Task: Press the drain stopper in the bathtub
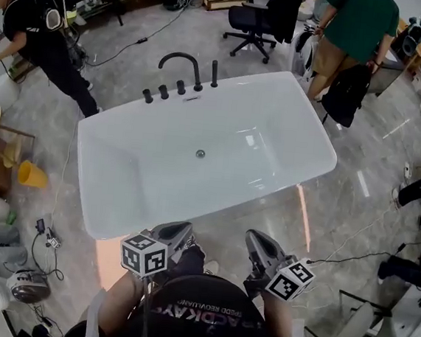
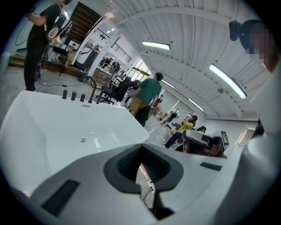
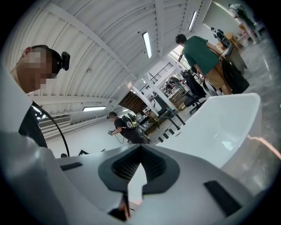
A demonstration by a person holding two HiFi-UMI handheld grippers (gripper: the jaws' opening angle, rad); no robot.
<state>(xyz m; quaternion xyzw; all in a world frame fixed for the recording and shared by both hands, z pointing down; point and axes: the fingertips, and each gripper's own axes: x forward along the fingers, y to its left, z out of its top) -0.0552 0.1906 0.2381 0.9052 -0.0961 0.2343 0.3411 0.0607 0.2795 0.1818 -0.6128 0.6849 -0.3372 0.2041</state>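
Closest in, the left gripper [image 1: 180,231] and right gripper [image 1: 257,240] are held side by side just short of the near rim of the bathtub [image 1: 101,190], touching nothing. Each gripper's own view shows its jaws pressed together with nothing between them. The white bathtub stands on a grey floor. A black arched faucet [image 1: 182,60] with a row of black handles [image 1: 163,91] lines its far rim. The small round drain stopper [image 1: 200,153] sits mid-floor in the tub, well apart from both grippers.

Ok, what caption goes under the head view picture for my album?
Left gripper and right gripper, shut and empty, at the near rim of the white bathtub, short of its drain stopper.
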